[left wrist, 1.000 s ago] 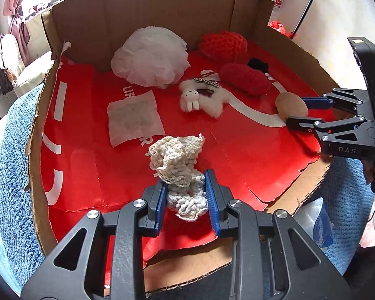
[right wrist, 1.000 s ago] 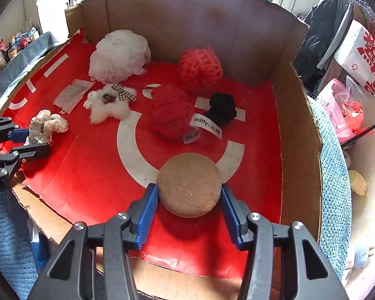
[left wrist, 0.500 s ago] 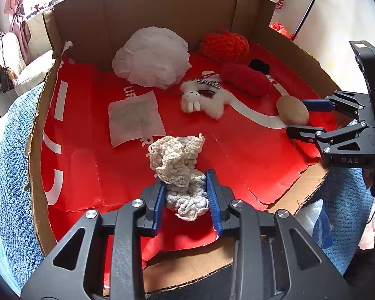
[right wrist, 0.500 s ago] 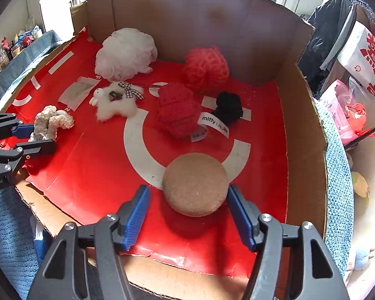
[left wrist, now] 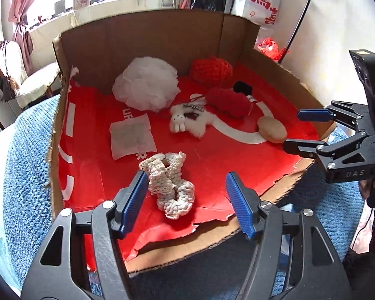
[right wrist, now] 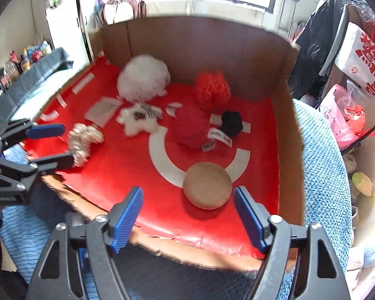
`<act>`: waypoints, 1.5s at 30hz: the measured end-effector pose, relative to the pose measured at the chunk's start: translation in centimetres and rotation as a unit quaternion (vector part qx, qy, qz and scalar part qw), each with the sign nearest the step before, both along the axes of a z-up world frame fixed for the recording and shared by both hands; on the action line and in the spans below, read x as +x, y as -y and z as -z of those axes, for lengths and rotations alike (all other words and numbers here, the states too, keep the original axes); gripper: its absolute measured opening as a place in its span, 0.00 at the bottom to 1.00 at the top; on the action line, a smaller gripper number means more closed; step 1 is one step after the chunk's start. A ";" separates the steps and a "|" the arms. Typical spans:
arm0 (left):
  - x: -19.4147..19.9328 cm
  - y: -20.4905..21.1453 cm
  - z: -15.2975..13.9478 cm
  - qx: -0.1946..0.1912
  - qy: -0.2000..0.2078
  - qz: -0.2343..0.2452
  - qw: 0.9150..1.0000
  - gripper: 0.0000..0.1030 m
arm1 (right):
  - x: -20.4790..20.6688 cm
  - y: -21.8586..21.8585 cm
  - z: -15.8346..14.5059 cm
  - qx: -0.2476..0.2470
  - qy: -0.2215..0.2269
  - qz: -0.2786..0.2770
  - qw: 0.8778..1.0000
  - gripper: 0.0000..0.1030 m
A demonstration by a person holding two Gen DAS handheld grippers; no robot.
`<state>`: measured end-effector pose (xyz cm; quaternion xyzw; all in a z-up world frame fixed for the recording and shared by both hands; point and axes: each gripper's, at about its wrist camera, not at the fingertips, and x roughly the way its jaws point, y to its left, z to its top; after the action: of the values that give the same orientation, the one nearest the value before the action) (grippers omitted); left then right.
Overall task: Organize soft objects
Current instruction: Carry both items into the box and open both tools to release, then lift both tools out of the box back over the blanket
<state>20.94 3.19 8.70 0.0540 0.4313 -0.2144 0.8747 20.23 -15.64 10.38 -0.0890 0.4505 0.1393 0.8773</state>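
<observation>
Cream crocheted yarn bundle (left wrist: 169, 182) lies on the red liner of the open cardboard box (left wrist: 162, 37), near its front edge. Left wrist view: left gripper (left wrist: 185, 195), jaws opening, blue pads wide apart. Bundle sits between them, nearer the left pad; contact there hard to judge, right pad clear. Loose, lumpy, loops twisted. Right gripper (left wrist: 302, 130) at the box's right side, jaws parted; tan round sponge puff (left wrist: 272, 130) lies just beside its fingertips, not pinched. Farther back: white mesh bath pouf (left wrist: 146, 87), orange knitted ball (left wrist: 211, 68), dark red knitted pad (left wrist: 228, 102), small black yarn ball (left wrist: 242, 88), white plush rabbit (left wrist: 187, 122), flat white sachet (left wrist: 131, 137).

Right wrist view: right gripper (right wrist: 188, 210) jaws opening, pads wide apart. Tan puff (right wrist: 207, 185) rests flat on the liner between and beyond the pads, untouched, closer to the right one. Left gripper (right wrist: 55, 145) at far left, fingers spread either side of the cream bundle (right wrist: 83, 141). View slightly blurred.
</observation>
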 end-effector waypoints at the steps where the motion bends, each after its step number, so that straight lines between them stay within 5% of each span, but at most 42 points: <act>1: -0.4 0.1 -0.4 0.000 0.007 -0.001 1.000 0.64 | -0.5 0.1 -0.6 0.008 0.008 0.001 1.000 0.77; 7: -3.9 -0.3 -3.4 -0.026 0.064 -0.017 0.997 0.75 | -3.7 1.1 -4.3 0.061 0.062 0.013 0.996 0.95; 13: -7.8 -0.3 -5.3 -0.046 0.129 -0.047 0.989 0.85 | -8.0 1.5 -6.8 0.093 0.125 0.021 0.988 1.00; 20: -11.9 -0.2 -5.6 -0.048 0.179 -0.083 0.979 0.92 | -12.1 1.9 -6.3 0.091 0.166 0.041 0.981 1.00; 34: -16.2 -0.4 -1.2 -0.051 0.187 -0.146 0.970 0.93 | -16.0 2.8 -0.6 0.075 0.190 0.089 0.975 1.00; 45: -16.4 -0.3 2.2 -0.033 0.153 -0.150 0.976 0.93 | -15.4 2.4 2.4 0.078 0.155 0.085 0.981 1.00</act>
<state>4.57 3.50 6.51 -0.0085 0.2880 -0.0837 0.9539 4.84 -18.08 7.96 -0.0017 0.3032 0.0833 0.9493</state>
